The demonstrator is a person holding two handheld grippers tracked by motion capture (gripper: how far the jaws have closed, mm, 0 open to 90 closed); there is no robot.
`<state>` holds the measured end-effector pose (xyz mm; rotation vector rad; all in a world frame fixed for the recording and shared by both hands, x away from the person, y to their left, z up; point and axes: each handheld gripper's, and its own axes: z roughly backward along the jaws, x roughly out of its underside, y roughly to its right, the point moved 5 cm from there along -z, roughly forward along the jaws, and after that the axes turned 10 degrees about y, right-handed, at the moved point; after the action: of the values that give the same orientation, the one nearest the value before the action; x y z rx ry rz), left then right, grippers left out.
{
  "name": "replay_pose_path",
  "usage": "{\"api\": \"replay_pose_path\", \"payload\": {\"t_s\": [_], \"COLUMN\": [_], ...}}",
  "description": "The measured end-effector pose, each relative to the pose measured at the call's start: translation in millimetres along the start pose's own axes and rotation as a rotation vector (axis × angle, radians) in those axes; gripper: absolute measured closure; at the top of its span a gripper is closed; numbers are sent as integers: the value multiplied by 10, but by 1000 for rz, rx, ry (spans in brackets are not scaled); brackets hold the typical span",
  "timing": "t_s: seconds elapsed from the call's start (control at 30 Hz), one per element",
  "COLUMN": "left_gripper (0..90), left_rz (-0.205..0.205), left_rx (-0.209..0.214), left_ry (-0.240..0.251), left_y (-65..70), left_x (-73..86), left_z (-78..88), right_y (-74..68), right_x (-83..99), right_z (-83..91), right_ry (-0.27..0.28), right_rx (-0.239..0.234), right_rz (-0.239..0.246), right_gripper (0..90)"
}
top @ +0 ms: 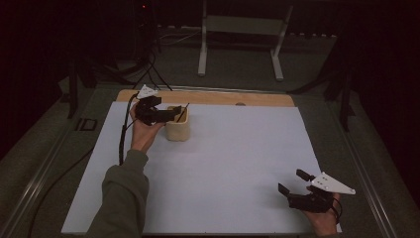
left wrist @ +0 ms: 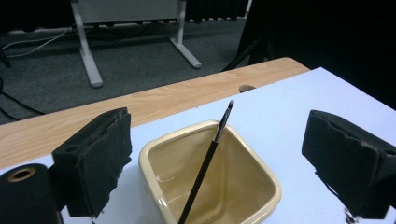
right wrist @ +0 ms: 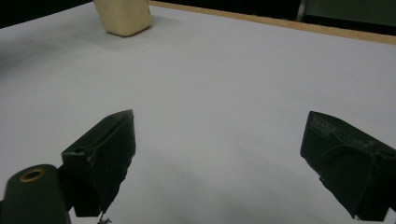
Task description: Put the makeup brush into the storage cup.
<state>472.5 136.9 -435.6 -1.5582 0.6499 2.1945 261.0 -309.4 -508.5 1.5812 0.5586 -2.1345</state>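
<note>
At the far left of the white sheet [top: 223, 163] we have the cream square cup [top: 178, 130], our landmark. A thin black brush [left wrist: 205, 163] stands in the cup, leaning, with its pale tip above the rim on the cup's far side. The lower end is down inside the cup; we can't see where it rests.

Left gripper [top: 168, 115]: it sits just left of the cup, touching or nearly touching the near-left rim in the high view; we can't tell which. In the left gripper view its fingers [left wrist: 95, 158] stand wide apart, one on each side of the cup, and the brush rises between them, untouched by either. Nothing is gripped. The pads look worn and ragged at the edges.

Right gripper [top: 293, 184]: it is well apart from the cup, near the sheet's near-right corner, held by the right hand [top: 322, 220] with the grey three-cornered plate [top: 333, 183] on top. Its fingers [right wrist: 105, 154] are also spread wide, with bare sheet between them and nothing held. From the right gripper view the cup sits far off at the upper left.

Beyond the cup, a strip of wooden counter [top: 223, 97] shows past the sheet's far edge, with a small hole [left wrist: 246, 87] in the wood. Farther behind the cup stands a white metal frame [top: 242, 37] on the grey floor [top: 237, 74]. The left gripper's cable [top: 121, 139] runs back along the sleeve [top: 121, 198], left of the cup.
</note>
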Motion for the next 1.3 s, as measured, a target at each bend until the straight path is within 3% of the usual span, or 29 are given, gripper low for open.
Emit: {"api": "replay_pose_path", "payload": {"t_s": [0.6,1.3], "left_gripper": [29,25], "left_rz": [-12,-43], "left_rx": [-2,7], "left_ry": [-2,36], "left_y": [-12,13], "left_x": [-19,16], "left_z": [161,551], "right_y": [-6,-26], "right_x": [-2,-5], "right_z": [3,1], "right_ry": [0,-2], "right_rx": [2,1], "right_rz": [3,8], "right_gripper": [103,103]}}
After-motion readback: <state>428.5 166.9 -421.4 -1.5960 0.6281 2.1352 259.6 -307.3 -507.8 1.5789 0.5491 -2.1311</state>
